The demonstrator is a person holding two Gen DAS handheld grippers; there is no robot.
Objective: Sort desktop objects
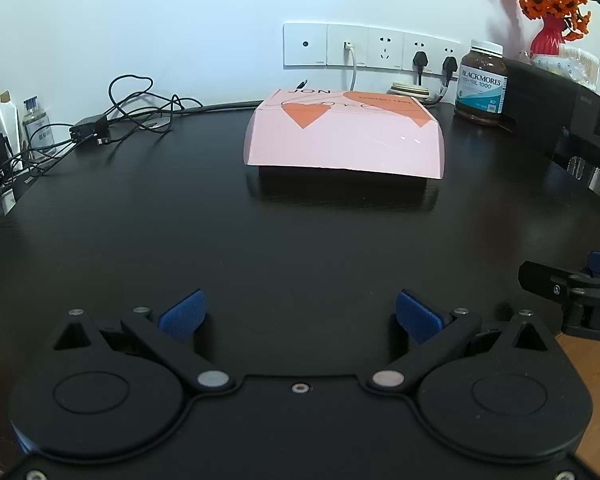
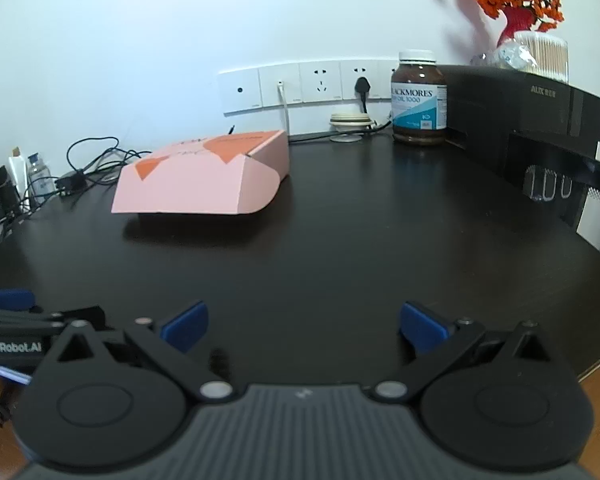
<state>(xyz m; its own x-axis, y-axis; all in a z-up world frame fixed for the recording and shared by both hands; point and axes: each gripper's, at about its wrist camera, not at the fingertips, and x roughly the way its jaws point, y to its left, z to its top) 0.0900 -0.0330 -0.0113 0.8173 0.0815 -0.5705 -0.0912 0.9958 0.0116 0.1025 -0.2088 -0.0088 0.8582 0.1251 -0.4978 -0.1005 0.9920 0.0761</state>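
Note:
A pink cardboard box (image 1: pixel 344 136) with orange shapes lies on the dark table (image 1: pixel 260 232), its lid flap hanging toward me; it also shows in the right wrist view (image 2: pixel 204 176). A brown Blackmores bottle (image 1: pixel 481 84) stands at the back right, also seen in the right wrist view (image 2: pixel 419 100). My left gripper (image 1: pixel 300 312) is open and empty near the front edge. My right gripper (image 2: pixel 304 320) is open and empty beside it. Each gripper shows at the edge of the other's view.
A black appliance (image 2: pixel 520 120) stands at the right, with a red vase of orange flowers (image 2: pixel 512 0) and a cotton swab jar (image 2: pixel 542 54) on top. Tangled cables and an adapter (image 1: pixel 92 128) lie back left. Wall sockets (image 1: pixel 372 48) and a small lidded dish (image 2: pixel 350 124) are behind.

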